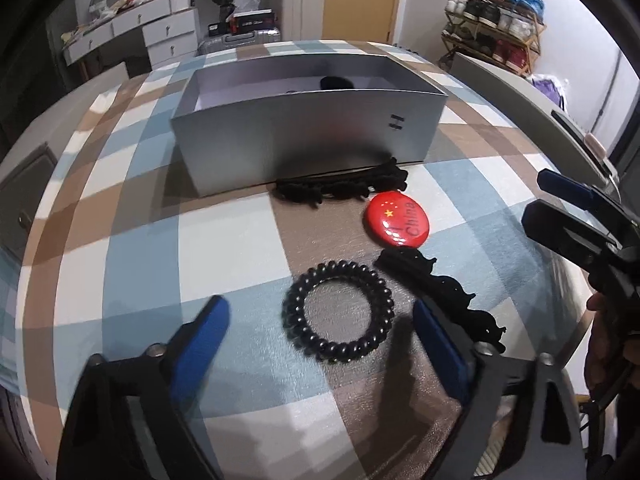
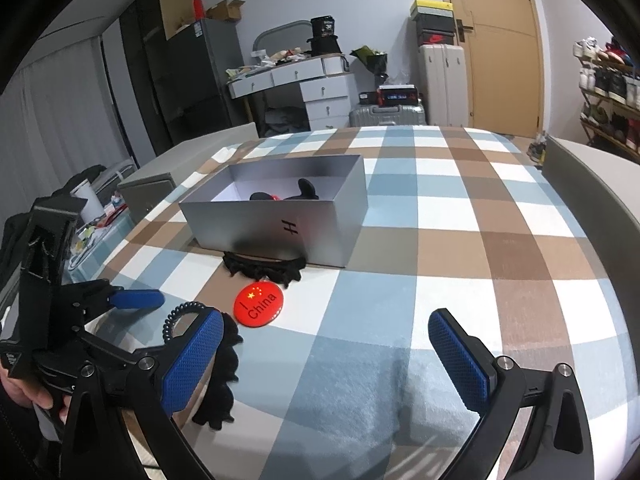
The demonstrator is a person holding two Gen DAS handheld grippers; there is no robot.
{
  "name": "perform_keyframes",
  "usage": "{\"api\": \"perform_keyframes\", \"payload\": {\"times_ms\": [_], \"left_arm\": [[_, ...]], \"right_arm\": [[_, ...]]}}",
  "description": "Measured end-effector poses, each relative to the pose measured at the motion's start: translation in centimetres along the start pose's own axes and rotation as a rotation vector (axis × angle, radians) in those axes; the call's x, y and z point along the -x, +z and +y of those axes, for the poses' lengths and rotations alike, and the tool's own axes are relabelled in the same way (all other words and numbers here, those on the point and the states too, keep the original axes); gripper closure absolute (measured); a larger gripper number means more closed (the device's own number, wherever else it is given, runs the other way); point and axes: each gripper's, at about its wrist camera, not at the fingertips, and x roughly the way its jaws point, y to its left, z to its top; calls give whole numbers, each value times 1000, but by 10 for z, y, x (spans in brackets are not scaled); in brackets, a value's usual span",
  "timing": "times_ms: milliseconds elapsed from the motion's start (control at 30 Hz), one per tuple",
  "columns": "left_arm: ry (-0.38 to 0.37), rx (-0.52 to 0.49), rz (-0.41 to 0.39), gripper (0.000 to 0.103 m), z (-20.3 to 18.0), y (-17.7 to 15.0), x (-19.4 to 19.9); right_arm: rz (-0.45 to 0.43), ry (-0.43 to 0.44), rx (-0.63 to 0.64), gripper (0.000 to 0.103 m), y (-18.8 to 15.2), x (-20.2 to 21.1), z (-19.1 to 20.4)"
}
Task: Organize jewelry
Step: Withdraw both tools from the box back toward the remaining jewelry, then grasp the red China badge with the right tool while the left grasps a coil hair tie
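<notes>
Where it lies, red badge reads "China"; box reads "H".

1. The red round badge reads "I China" in black letters, beside the yellow stars of the Chinese flag.
2. The silver box carries a small dark "H" mark on its near wall.
3. Other labels in the room are too small to read.

Even indoor light — soft shadows, fisheye-warped edges, slight blur.
</notes>
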Motion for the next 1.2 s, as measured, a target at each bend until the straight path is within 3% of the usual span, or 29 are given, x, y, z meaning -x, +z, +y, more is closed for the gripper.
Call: {"api": "perform_keyframes", "payload": {"times_ms": [67,133,167,400,633,800,967,1200], "left_arm": [[25,-22,0,34,-2,2,-1],[27,-16,-7,59,-1,4,1],[24,-17,-4,60,0,5,1],[43,-17,-14,62,6,1,7],[53,46,-50,62,24,-1,21],[56,70,-63,62,33,-4,26],[55,81,-63,62,40,-10,27],[50,111,-66,62,52,-15,29]], "right_arm": [[4,-3,4,0,0,0,0],[6,-5,7,0,0,0,1],[7,-7,9,0,0,0,1],[22,16,12,0,5,-5,6],[117,100,-58,0,11,-31,11],[169,113,-76,2,15,-51,19],[207,99,-64,16,18,-65,31],[232,9,-10,27,21,-75,44]]}}
